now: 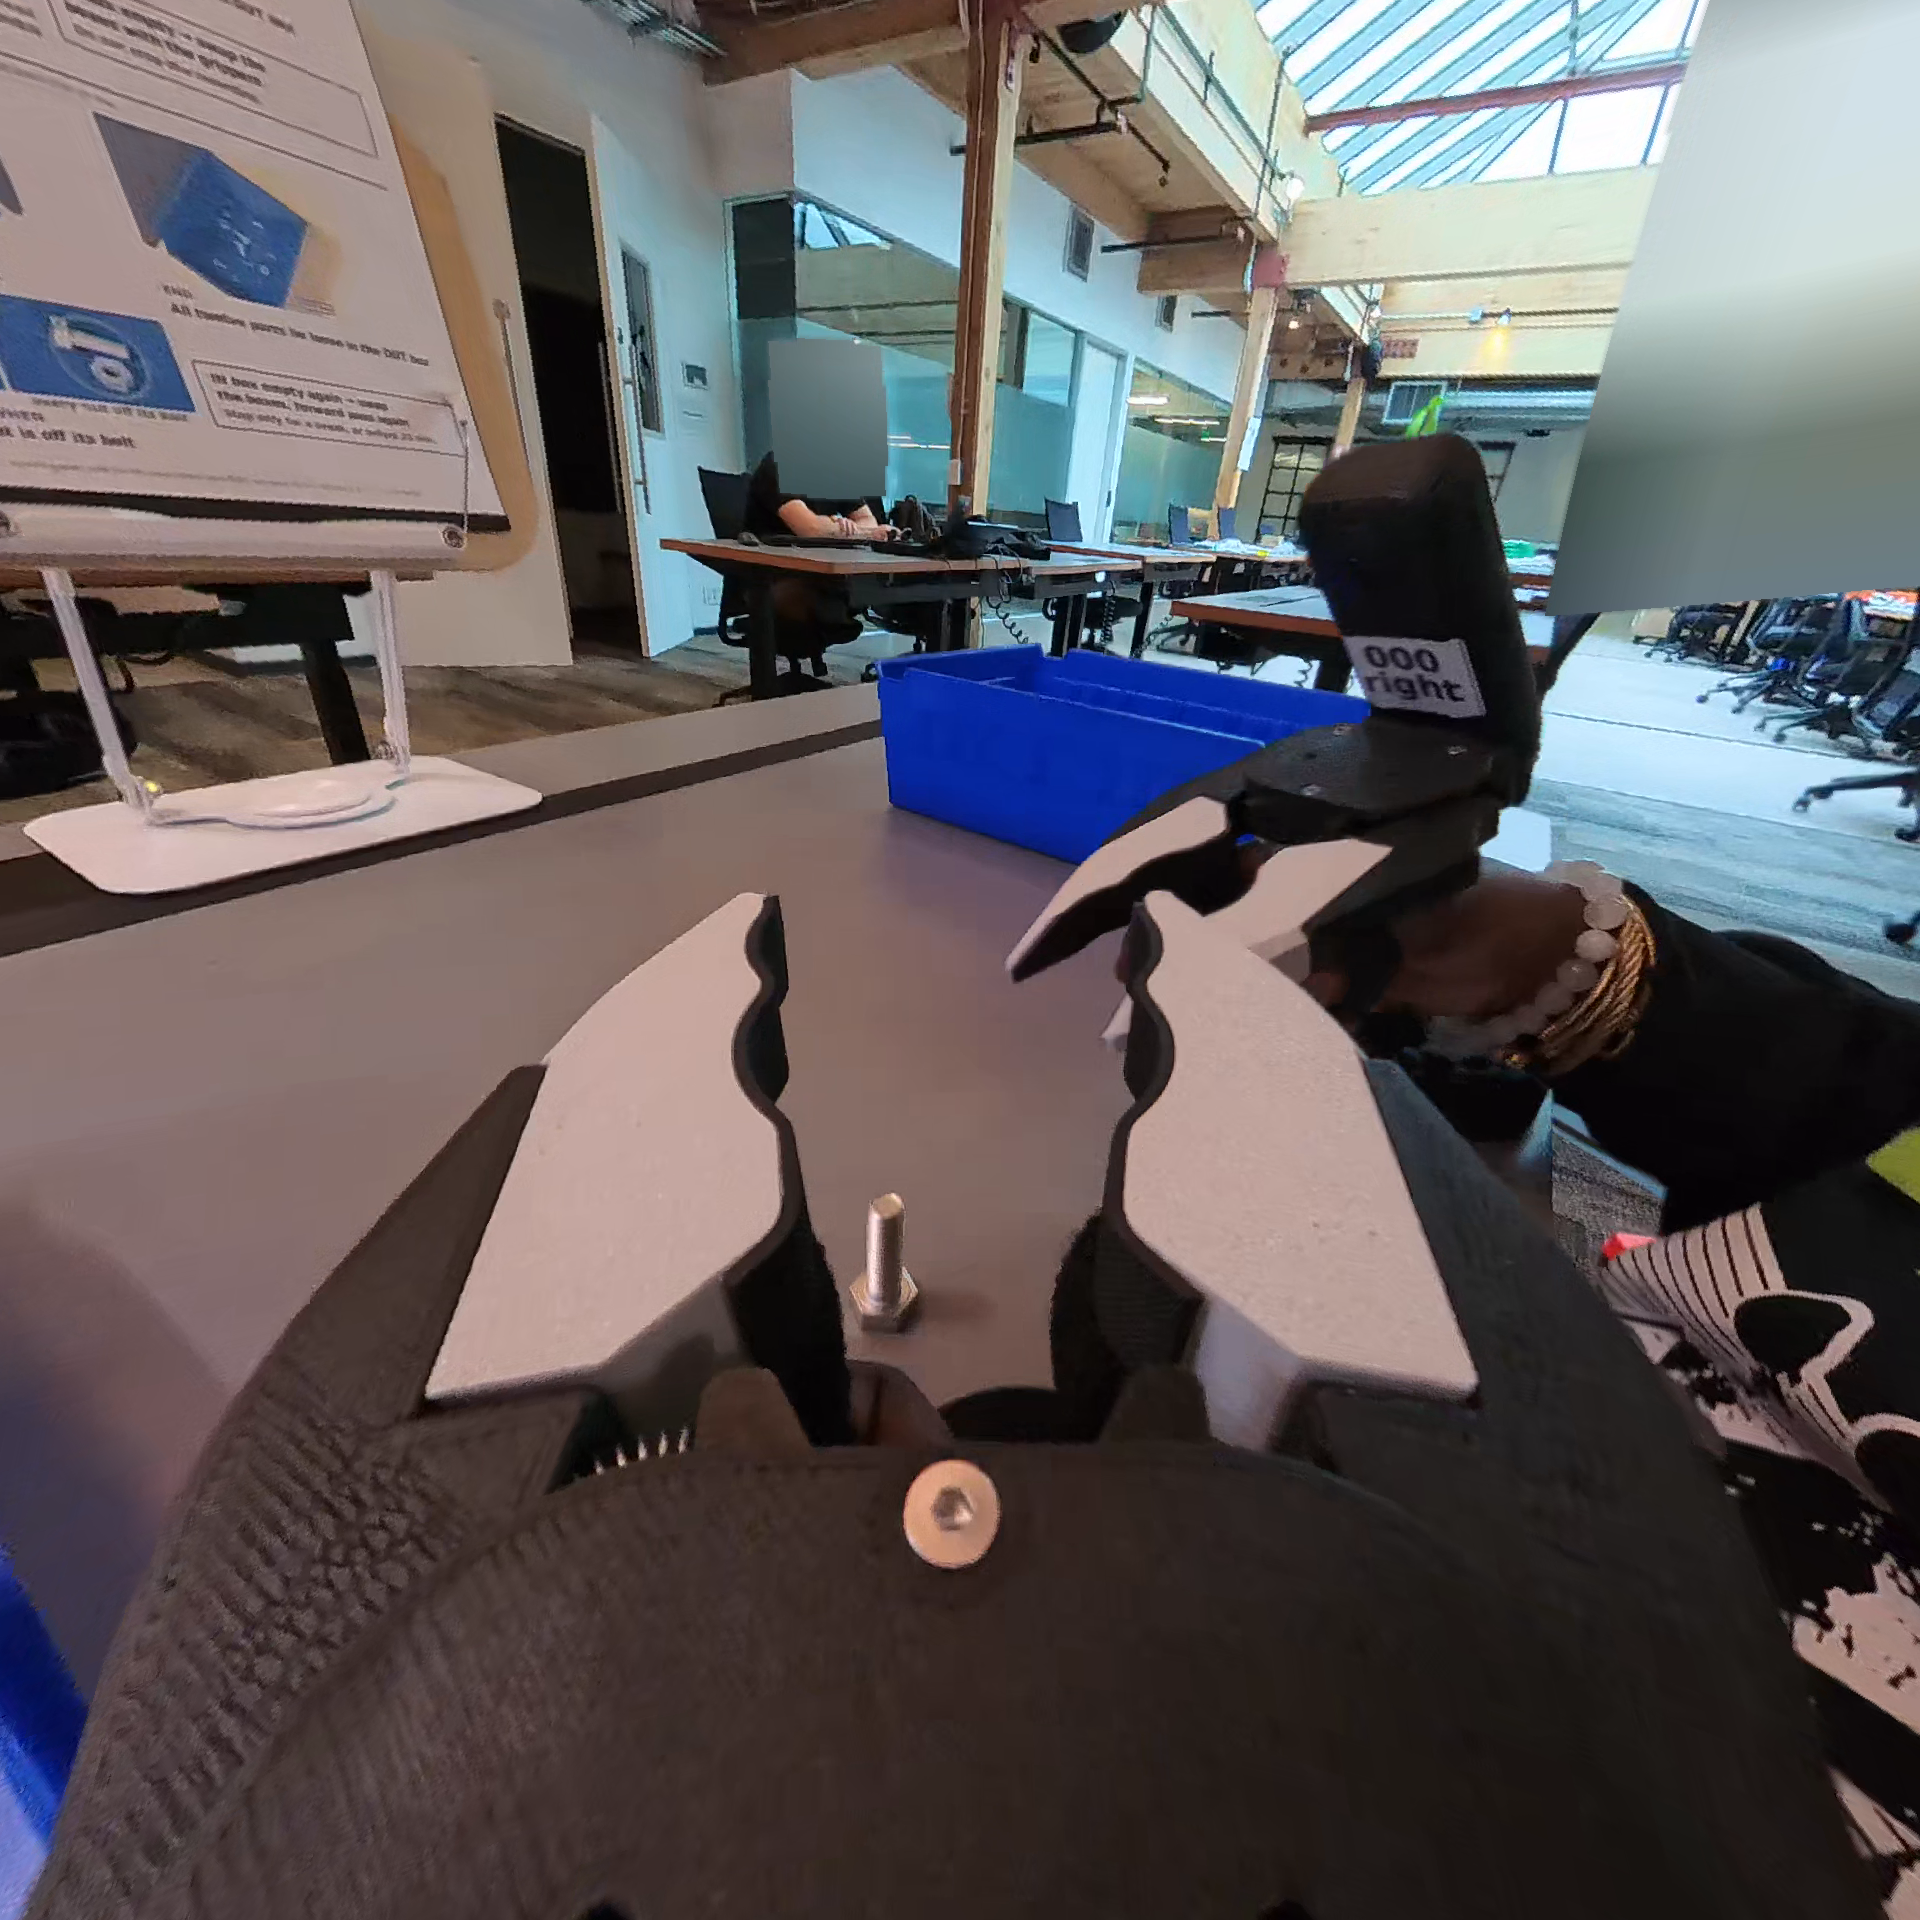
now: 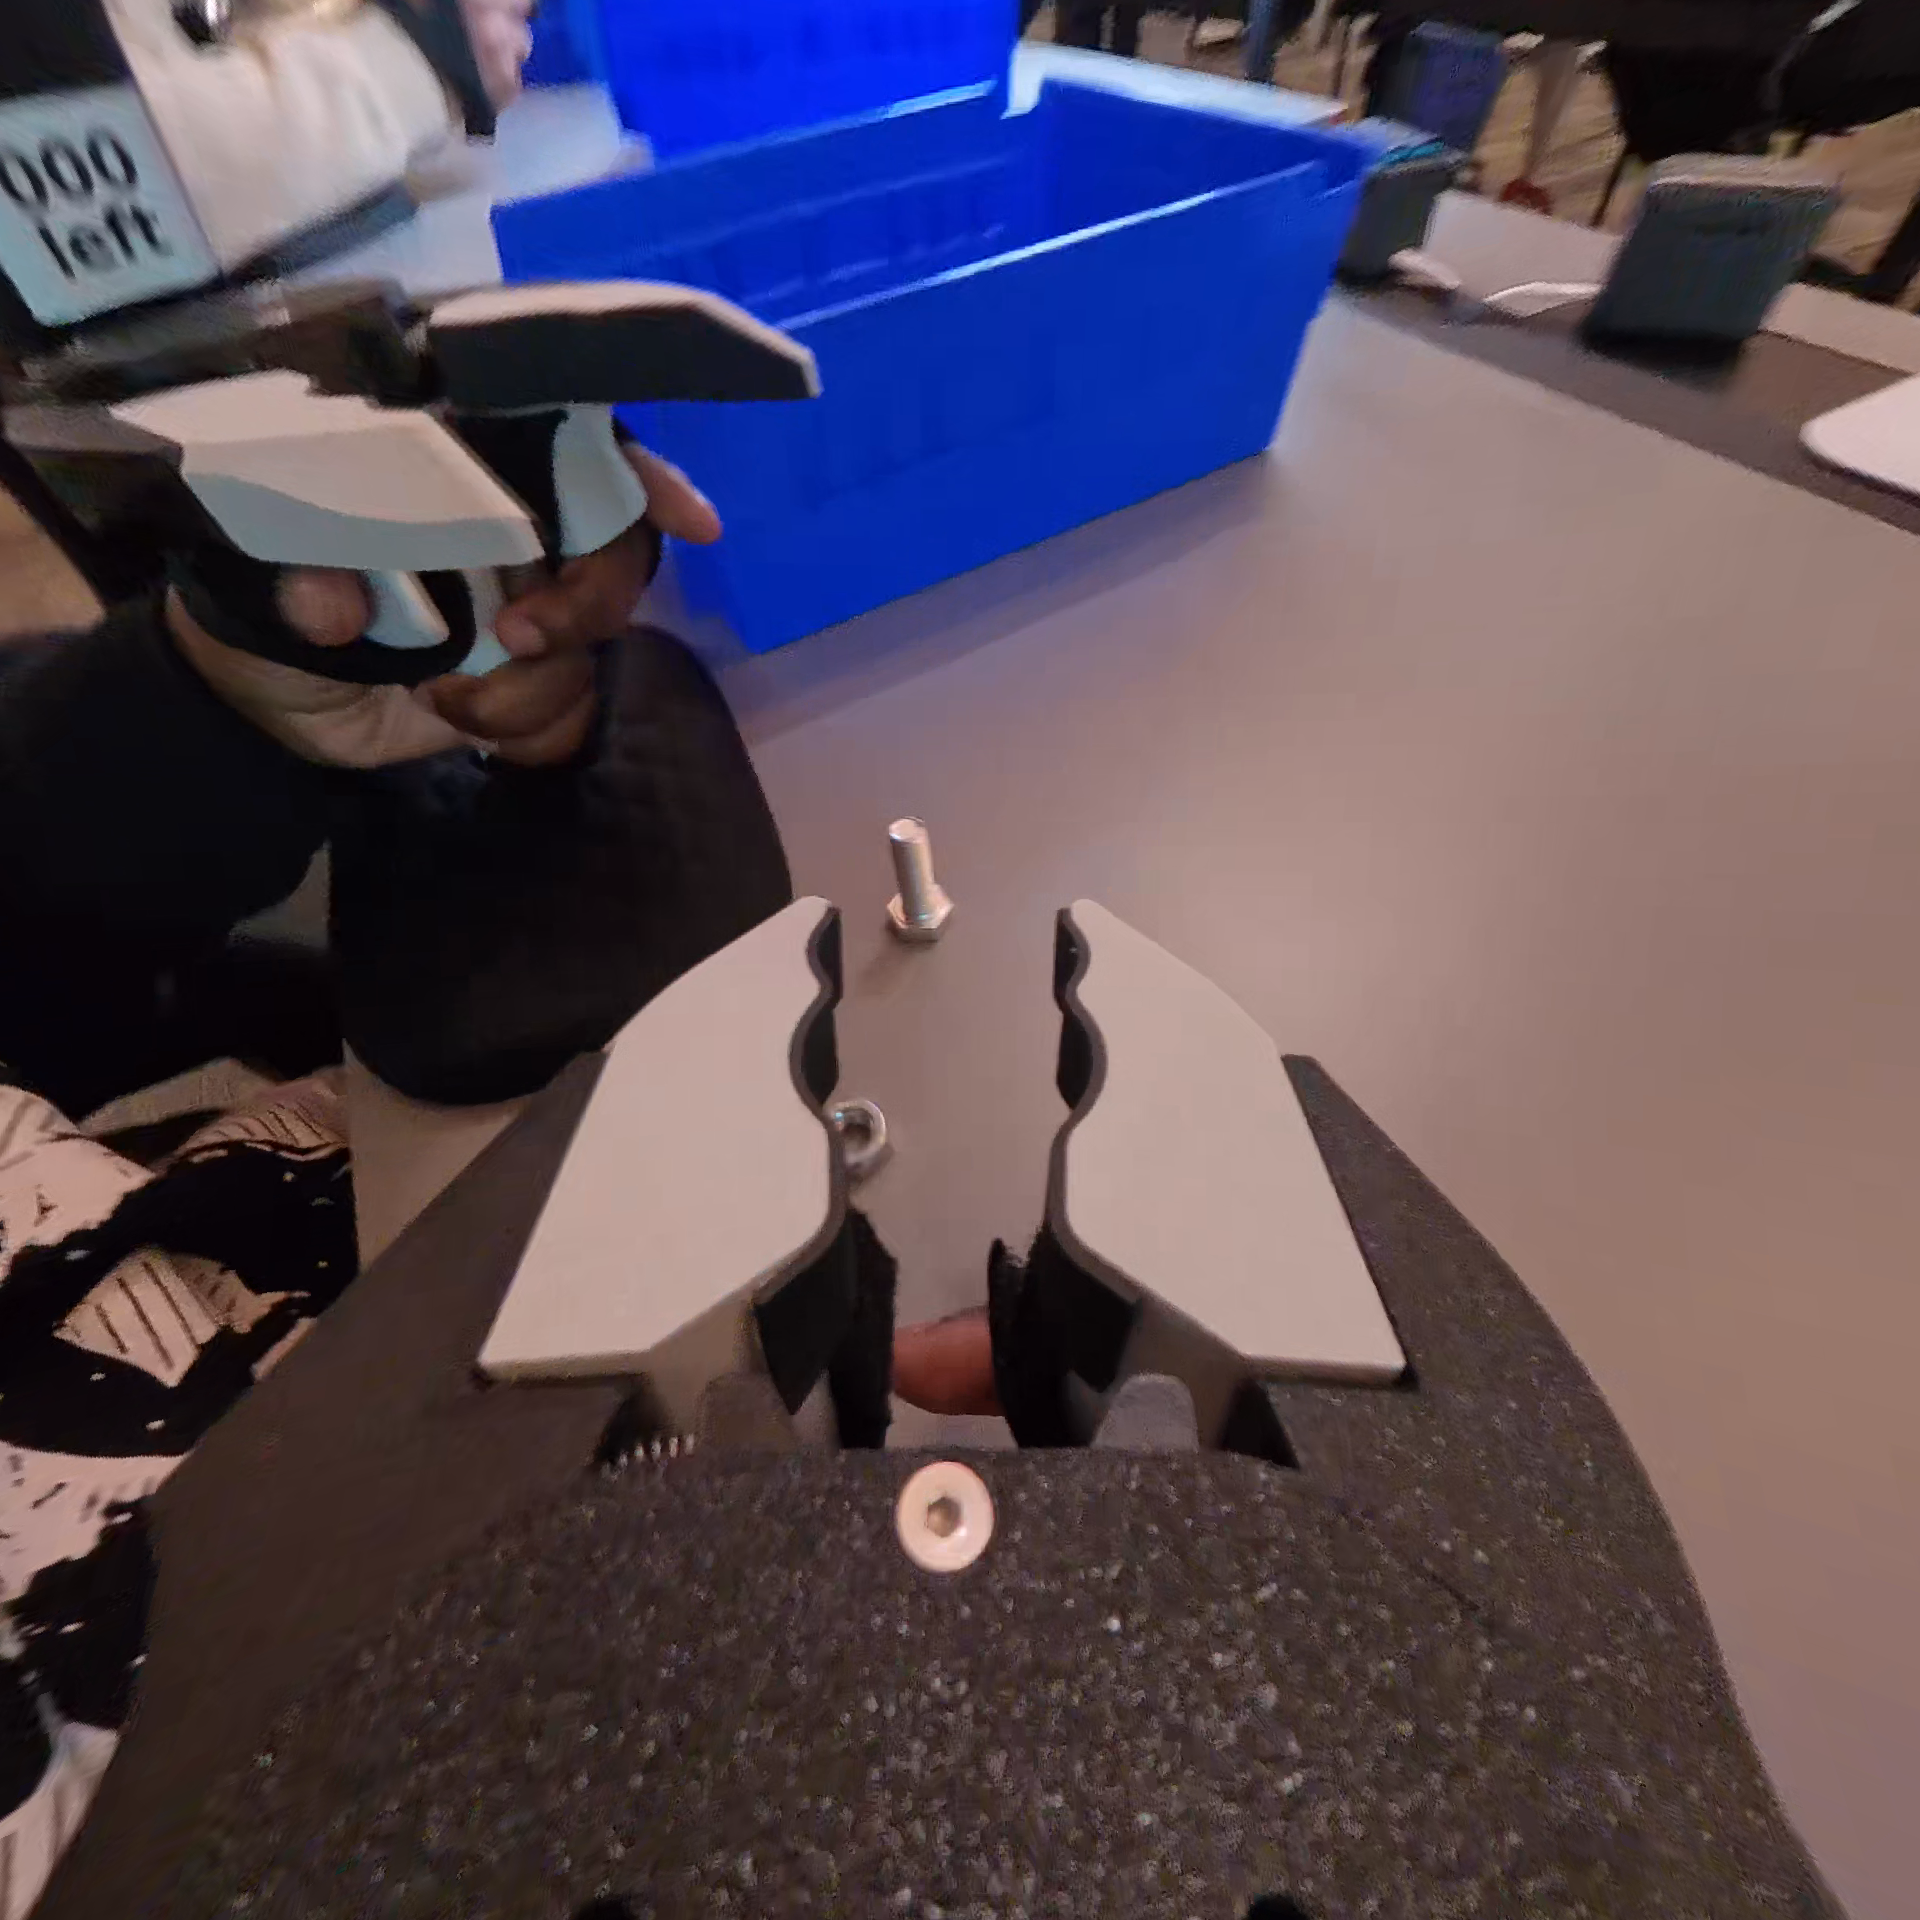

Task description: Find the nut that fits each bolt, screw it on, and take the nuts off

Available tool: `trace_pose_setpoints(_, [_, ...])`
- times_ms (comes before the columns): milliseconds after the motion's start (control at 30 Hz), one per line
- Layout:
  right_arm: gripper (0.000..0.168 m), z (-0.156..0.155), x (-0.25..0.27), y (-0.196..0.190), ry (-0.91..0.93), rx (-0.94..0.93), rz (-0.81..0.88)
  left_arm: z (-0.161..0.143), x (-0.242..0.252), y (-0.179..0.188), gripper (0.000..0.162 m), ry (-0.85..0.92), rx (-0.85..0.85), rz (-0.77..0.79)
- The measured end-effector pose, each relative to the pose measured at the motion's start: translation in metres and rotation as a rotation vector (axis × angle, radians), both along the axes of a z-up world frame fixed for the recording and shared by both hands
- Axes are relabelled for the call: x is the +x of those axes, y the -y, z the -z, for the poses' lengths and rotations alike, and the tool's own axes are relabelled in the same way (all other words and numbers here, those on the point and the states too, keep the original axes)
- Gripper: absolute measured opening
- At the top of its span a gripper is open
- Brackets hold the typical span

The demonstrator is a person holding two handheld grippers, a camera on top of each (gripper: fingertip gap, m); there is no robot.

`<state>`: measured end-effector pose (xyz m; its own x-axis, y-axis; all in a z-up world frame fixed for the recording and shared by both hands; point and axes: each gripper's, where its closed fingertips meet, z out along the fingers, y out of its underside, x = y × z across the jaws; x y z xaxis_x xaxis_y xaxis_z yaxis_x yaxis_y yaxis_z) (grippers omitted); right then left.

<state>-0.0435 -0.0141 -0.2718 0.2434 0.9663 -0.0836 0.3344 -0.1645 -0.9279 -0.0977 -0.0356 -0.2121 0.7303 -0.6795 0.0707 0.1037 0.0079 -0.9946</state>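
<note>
In the left wrist view, the left gripper (image 1: 956, 935) hangs over the grey table (image 1: 416, 1039) with its jaws spread wide and nothing between them; a silver bolt (image 1: 883, 1273) stands upright on its head far back in the gap, close to the gripper's body and touching neither finger. The right gripper (image 1: 1081, 961) shows farther off to the right, in front of a blue bin (image 1: 1039, 748), also parted and empty. To grip the bolt well, I judge the left gripper should draw back so that the shank sits between the wavy finger pads, then close squarely so the bolt stays upright. In the right wrist view, the right gripper (image 2: 945, 945) is about half open and holds nothing; a small nut (image 2: 860, 1135) lies flat on the table (image 2: 1455, 831) between the fingers, right beside the left-hand finger, and the bolt (image 2: 914, 883) stands just beyond the fingertips. The nut probably wants centring before the jaws close, or it may skid aside. The nut is partly hidden by the finger, so its size against the bolt cannot be judged. The left gripper (image 2: 675, 447) and the bin (image 2: 935, 343) are blurred, the bin's inside is unreadable, and no other nuts or bolts show.
</note>
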Motion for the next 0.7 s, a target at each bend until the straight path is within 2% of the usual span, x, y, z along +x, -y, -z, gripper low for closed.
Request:
trace_pose_setpoints(100, [0.03,0.014,-0.025,0.005,0.083,0.036,-0.059,0.004,-0.002,0.003,0.067,-0.007,0.007,0.0])
trace_pose_setpoints(333, [0.026,0.037,-0.057,-0.002,0.19,0.035,-0.083,0.007,0.002,0.01,0.067,-0.017,0.016,0.055])
trace_pose_setpoints(400, [0.01,0.041,-0.061,-0.001,0.2,0.035,-0.101,0.009,0.004,0.011,0.067,-0.028,0.006,0.07])
trace_pose_setpoints(433, [0.01,0.041,-0.061,-0.002,0.201,0.039,-0.099,0.01,0.005,0.011,0.067,-0.034,0.002,0.074])
trace_pose_setpoints(533, [0.01,0.025,-0.055,-0.004,0.157,0.046,-0.086,0.014,0.008,0.01,0.067,-0.07,-0.013,0.07])
trace_pose_setpoints(633, [0.01,-0.008,-0.046,0.002,0.066,0.031,-0.105,0.022,0.011,0.005,0.067,-0.146,-0.047,0.032])
trace_pose_setpoints(700, [0.01,-0.033,-0.041,0.011,0.008,0.028,-0.147,0.028,0.017,0.003,0.06,-0.209,-0.064,0.023])
